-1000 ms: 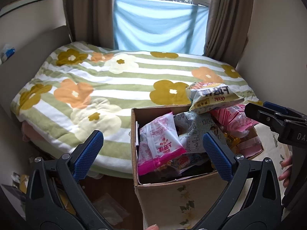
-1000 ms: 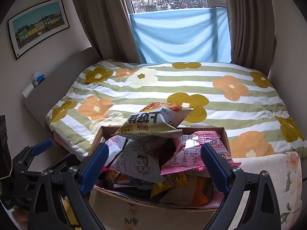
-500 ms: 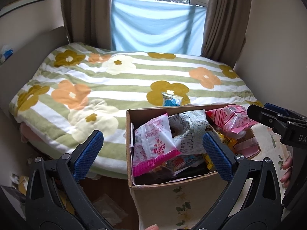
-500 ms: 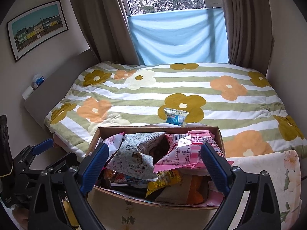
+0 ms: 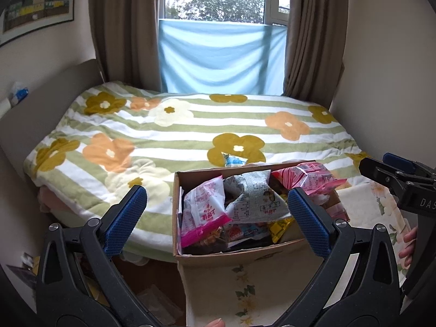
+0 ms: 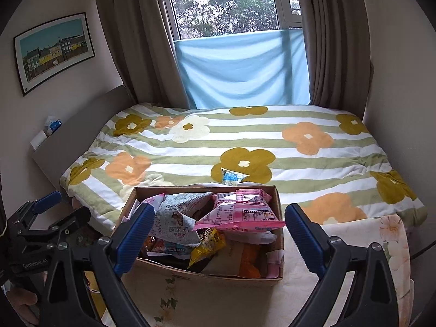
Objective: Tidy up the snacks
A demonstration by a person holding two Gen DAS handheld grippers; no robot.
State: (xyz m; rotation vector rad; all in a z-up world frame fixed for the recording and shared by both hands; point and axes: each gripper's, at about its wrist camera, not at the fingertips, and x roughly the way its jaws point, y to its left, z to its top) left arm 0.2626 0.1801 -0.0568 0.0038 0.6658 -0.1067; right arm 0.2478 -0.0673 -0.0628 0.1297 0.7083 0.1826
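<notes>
Snacks filled a cardboard box [image 6: 275, 269] that stood on a floral-clothed table [image 6: 340, 245] at the foot of the bed [image 6: 299, 160]. From the right wrist view the box sat at 6 o'clock between the fingers of the right hand-held gripper [image 6: 216, 234], whose jaws were spread wide and grasped nothing. Inside, a pink packet [image 6: 239, 215] lay at the top right, a grey packet [image 6: 177, 220] to its left, and a yellow packet [image 6: 207, 245] below them. A small blue packet [image 6: 231, 177] lay on the bed just past the box, at 12 o'clock from it. The left hand-held gripper [image 5: 216, 220] was likewise released and empty, with the box toward 5 o'clock.
</notes>
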